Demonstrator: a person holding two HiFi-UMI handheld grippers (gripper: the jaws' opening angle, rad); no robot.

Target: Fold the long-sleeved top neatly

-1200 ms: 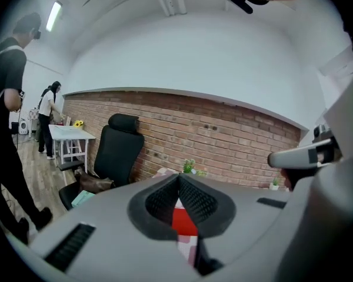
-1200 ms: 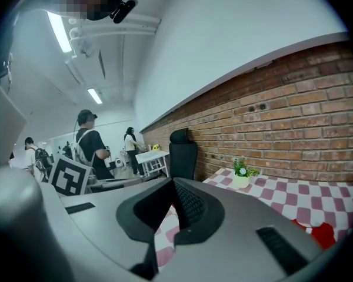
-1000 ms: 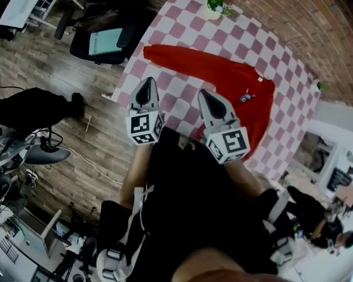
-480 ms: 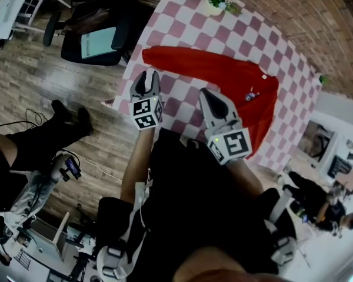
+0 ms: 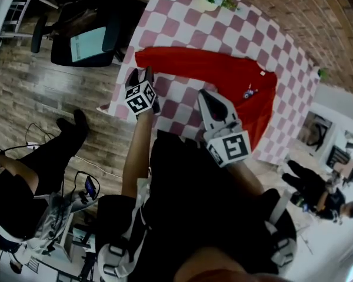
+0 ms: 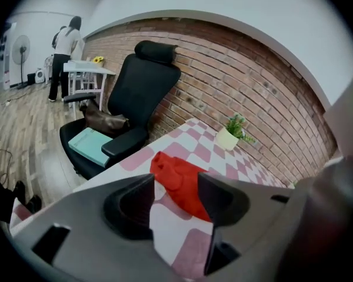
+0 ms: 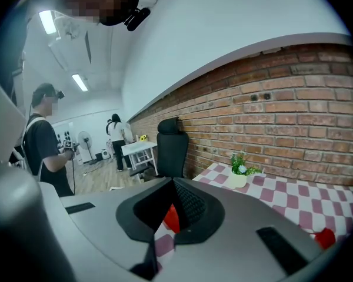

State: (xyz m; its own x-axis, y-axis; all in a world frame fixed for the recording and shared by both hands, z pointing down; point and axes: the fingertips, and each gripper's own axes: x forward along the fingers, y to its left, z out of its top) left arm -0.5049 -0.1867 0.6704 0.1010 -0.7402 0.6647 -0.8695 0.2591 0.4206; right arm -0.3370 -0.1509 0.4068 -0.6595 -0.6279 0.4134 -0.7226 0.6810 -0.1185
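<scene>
Left claw [image 5: 142,77] has just been opening and now gapes wide, lined up on the left sleeve end [image 6: 175,178] with nothing pinched, right claw [image 5: 207,97] is closed and empty, and the red long-sleeved top [image 5: 229,78] lies spread across the checkered counter [image 5: 182,22], so I'd say zero folds done yet.
</scene>
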